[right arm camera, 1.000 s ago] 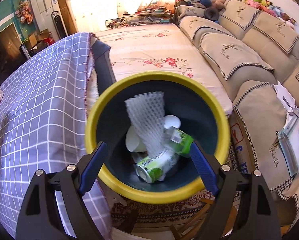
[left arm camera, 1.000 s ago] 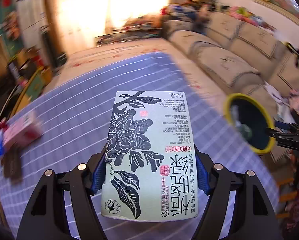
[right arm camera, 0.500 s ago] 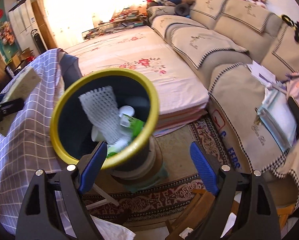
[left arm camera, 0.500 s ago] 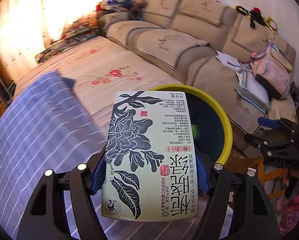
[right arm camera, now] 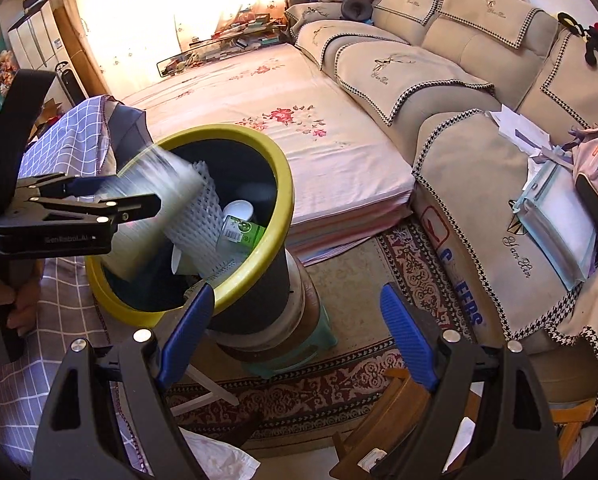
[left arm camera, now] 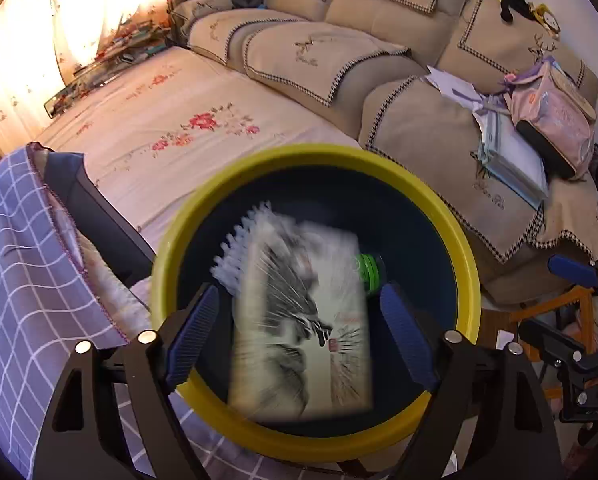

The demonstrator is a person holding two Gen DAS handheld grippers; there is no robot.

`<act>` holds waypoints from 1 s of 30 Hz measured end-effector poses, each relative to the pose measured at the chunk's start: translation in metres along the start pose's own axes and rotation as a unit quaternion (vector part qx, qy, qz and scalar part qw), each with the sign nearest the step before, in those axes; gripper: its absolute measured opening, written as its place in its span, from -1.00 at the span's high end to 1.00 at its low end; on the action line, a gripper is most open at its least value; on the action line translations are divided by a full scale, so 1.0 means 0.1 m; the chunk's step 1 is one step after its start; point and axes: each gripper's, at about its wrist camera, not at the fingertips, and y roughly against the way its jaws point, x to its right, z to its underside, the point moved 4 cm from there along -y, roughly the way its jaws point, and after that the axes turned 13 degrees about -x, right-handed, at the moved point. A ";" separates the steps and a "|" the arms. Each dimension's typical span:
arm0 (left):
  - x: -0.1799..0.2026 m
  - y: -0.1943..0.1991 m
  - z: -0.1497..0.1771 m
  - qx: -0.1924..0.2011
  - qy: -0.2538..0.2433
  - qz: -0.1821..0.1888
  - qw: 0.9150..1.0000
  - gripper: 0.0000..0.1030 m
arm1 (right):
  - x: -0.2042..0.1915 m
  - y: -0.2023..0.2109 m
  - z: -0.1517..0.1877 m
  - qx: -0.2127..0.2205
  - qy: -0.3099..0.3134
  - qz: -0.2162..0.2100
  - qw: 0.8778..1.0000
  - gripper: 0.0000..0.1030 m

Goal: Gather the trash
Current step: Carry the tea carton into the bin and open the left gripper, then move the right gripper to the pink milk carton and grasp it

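Yellow-rimmed bin (left arm camera: 465, 276) sits directly below the left gripper (left arm camera: 299, 332), whose jaws are opening; the blurred carton (left arm camera: 303, 328) hangs loose between them, over the bin. Beside it, the right gripper (right arm camera: 295, 340) gapes wide, empty.

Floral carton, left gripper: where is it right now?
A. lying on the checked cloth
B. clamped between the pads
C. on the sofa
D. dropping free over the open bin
D: the floral carton is motion-blurred above the yellow-rimmed bin, clear of the opening left gripper pads.
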 end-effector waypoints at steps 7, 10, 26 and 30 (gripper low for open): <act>-0.23 0.54 0.26 0.049 0.035 0.009 0.998 -0.74 | -0.07 0.03 0.02 0.002 0.004 -0.004 1.000 -0.56; -0.39 0.87 0.53 0.079 0.060 0.009 0.995 -0.77 | -0.19 0.01 0.04 -0.003 0.016 -0.007 1.000 -0.57; -1.68 2.04 3.11 0.154 0.263 -0.110 0.946 -0.86 | -1.89 0.05 -0.18 -0.005 0.177 -0.035 0.984 -0.57; -2.01 2.14 3.86 0.151 0.335 -0.111 0.923 -0.86 | -2.66 0.24 -0.22 0.011 0.232 -0.067 0.970 -0.57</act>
